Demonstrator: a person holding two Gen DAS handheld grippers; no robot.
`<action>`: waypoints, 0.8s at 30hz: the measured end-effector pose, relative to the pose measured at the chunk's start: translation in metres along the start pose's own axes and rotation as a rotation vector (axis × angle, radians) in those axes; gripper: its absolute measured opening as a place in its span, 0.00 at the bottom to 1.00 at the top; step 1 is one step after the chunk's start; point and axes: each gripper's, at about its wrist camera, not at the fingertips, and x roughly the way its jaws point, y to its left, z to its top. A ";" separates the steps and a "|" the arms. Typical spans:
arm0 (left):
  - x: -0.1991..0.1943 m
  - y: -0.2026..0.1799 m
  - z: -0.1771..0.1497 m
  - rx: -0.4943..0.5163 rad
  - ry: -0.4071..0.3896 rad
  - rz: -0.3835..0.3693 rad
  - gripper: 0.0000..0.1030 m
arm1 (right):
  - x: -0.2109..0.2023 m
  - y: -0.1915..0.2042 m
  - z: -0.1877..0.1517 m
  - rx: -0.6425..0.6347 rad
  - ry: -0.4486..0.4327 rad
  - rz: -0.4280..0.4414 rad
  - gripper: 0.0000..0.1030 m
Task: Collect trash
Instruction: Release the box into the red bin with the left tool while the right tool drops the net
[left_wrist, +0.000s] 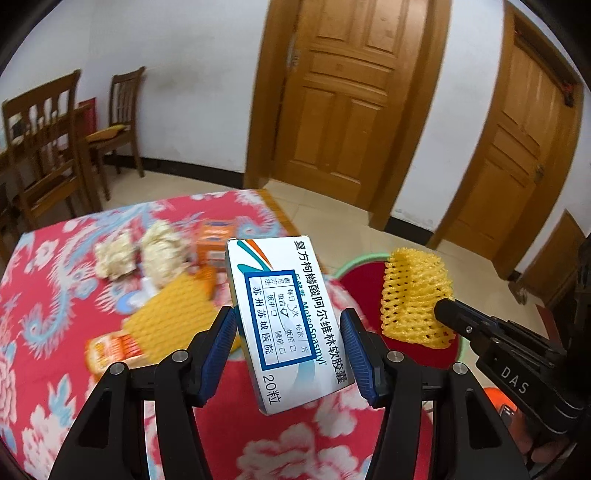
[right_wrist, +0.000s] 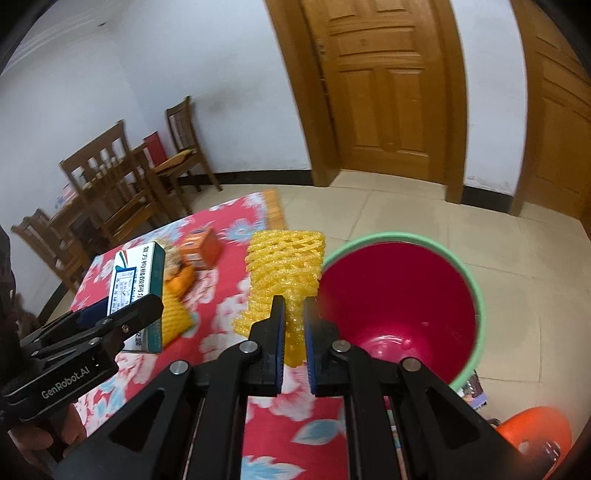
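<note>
The left gripper (left_wrist: 290, 347) is partly open around a white medicine box (left_wrist: 286, 321), its blue pads pressed against the box's two long sides, so the box is held lifted above the red flowered tablecloth (left_wrist: 48, 295). The right gripper (right_wrist: 294, 332) is nearly closed, pinching the lower end of a yellow foam fruit net (right_wrist: 286, 266), which stands up from the jaws just beside the rim of the red bucket (right_wrist: 476, 295) with the green lip. The bucket stands on the tiled floor against the table's edge; in the right wrist view its inside looks bare. Farther from the bucket, on the cloth beyond the medicine box, lie more scraps: two crumpled pale wads (left_wrist: 147, 254), an orange carton (left_wrist: 214, 236), another yellow foam net (left_wrist: 173, 314) and a small orange packet (left_wrist: 114, 350), all blurred. An orange stool (right_wrist: 535, 435) sits on the floor on the near side of the bucket.
</note>
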 end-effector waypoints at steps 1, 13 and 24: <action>0.004 -0.005 0.001 0.007 0.005 -0.008 0.58 | 0.001 -0.005 0.000 0.009 -0.001 -0.010 0.12; 0.055 -0.063 0.012 0.107 0.062 -0.081 0.58 | 0.020 -0.064 -0.005 0.112 0.038 -0.115 0.12; 0.105 -0.098 0.011 0.173 0.143 -0.118 0.58 | 0.030 -0.101 -0.014 0.207 0.053 -0.194 0.15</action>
